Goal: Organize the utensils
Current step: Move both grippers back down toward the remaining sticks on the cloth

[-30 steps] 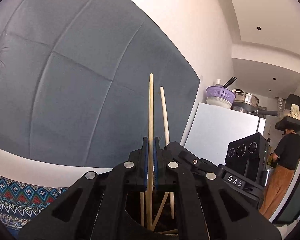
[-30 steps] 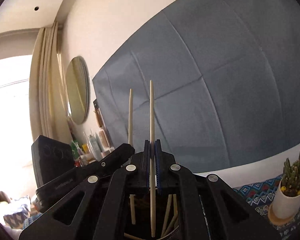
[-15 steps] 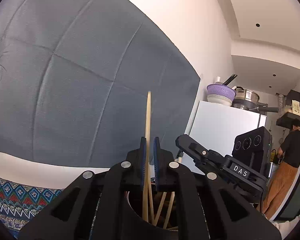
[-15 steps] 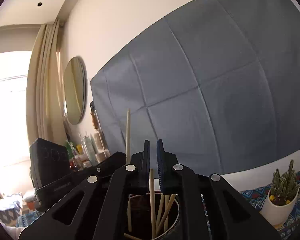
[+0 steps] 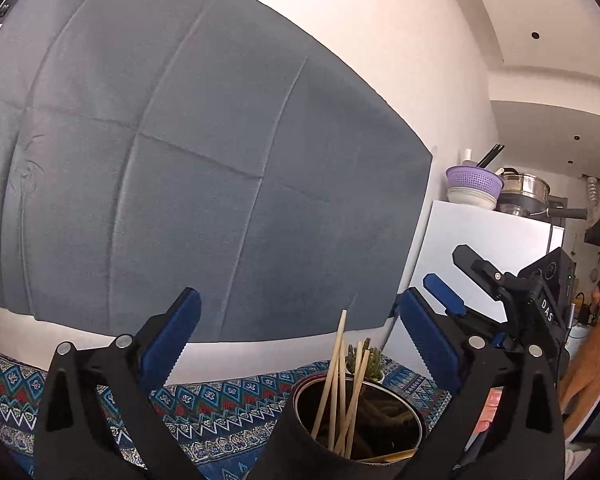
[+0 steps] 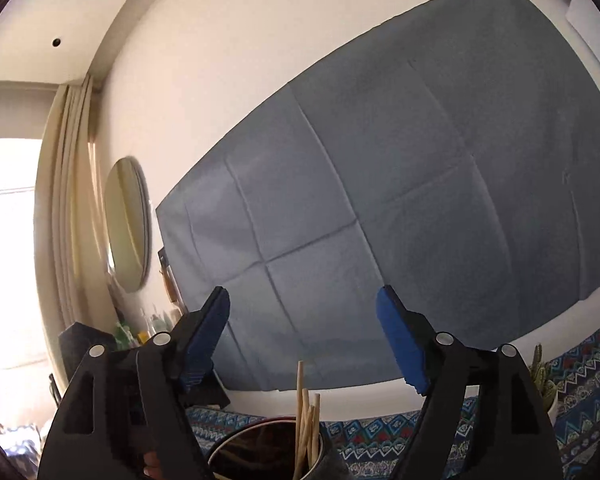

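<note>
Several wooden chopsticks (image 5: 342,380) stand in a dark round holder cup (image 5: 296,436) on the patterned cloth. My left gripper (image 5: 300,324) is wide open and empty, just above and behind the cup. In the right wrist view the same chopsticks (image 6: 305,412) lean in the cup (image 6: 228,452) below my right gripper (image 6: 302,312), which is also wide open and empty. The right gripper's body shows in the left wrist view (image 5: 500,288), close on the right.
A blue patterned tablecloth (image 5: 220,404) covers the table. A small cactus pot (image 6: 542,380) stands right of the cup. A grey cloth (image 5: 180,160) hangs on the wall behind. A white fridge (image 5: 492,248) and a person (image 5: 596,344) are at far right.
Both grippers held one chopstick each upright above the cup, then opened. The chopsticks dropped into the cup, and both grippers now stand wide open.
</note>
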A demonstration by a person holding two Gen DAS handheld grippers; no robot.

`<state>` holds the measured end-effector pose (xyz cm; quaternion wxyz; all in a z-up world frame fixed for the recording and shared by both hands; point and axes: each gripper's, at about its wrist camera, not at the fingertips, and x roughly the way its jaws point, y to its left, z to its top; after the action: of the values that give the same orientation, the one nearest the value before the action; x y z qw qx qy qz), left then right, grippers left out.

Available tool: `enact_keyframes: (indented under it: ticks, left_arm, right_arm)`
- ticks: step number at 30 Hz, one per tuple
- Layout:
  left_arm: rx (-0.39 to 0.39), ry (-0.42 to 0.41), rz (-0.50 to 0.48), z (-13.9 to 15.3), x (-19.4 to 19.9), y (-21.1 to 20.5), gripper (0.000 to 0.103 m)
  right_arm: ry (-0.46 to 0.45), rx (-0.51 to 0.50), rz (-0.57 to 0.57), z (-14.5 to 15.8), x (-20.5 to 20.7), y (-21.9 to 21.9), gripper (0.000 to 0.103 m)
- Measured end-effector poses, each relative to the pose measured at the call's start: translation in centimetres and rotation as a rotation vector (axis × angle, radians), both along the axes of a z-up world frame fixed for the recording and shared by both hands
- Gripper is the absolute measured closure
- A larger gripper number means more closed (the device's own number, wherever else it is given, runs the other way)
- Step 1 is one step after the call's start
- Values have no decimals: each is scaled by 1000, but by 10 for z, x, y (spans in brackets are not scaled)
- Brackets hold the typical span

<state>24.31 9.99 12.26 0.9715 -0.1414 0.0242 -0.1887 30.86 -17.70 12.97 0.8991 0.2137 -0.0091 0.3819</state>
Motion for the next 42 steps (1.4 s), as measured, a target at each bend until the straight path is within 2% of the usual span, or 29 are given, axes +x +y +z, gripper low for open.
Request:
enact_keyframes:
  ticks: [1, 3, 7, 12, 15, 18, 22, 24, 26, 30, 33, 36, 39, 42]
  left_arm:
    - [3, 3, 7, 1, 0, -1, 6]
    - [20, 20, 23, 3, -1, -3, 6]
    - [93, 49, 78, 11, -4, -16, 6]
    - [193, 41, 130, 26, -20, -37, 6]
    - [215, 34, 171, 34, -32, -46, 6]
    - [220, 110, 213, 39, -39, -48, 6]
    - [199, 286, 249, 36, -41, -42, 6]
    - [200, 373, 245, 29, -43, -38, 6]
    - [232, 425, 252, 22, -49, -39, 6]
    - [314, 477, 261, 5, -68, -46, 6]
    - [326, 529, 239, -7, -82, -49, 6]
    - [243, 580, 246, -19, -99, -44, 6]
    - [139, 688, 189, -38, -106, -37, 6]
    - [159, 800, 170, -62, -111, -41, 6]
  right_arm:
    - [5, 0, -7, 1, 0, -1, 16]
    - [12, 5, -26, 1, 0, -3, 15]
    - [43, 8, -58, 3, 1, -7, 8]
    - [40, -36, -59, 16, -5, -3, 8]
    - [52, -59, -90, 25, -13, -3, 8]
    - [111, -120, -156, 33, -17, -6, 8]
    - [194, -154, -193, 34, -27, -23, 8]
    - [218, -202, -192, 31, -36, -28, 8]
    - [229, -278, -196, 23, -47, -29, 8]
    - [269, -502, -136, -3, -68, -13, 8]
    - [324, -661, -81, -33, -85, 3, 8]
    - [354, -779, -18, -63, -105, 19, 8]
    - [406, -844, 25, -90, -121, 27, 8]
    - [461, -912, 48, -112, -129, 34, 8]
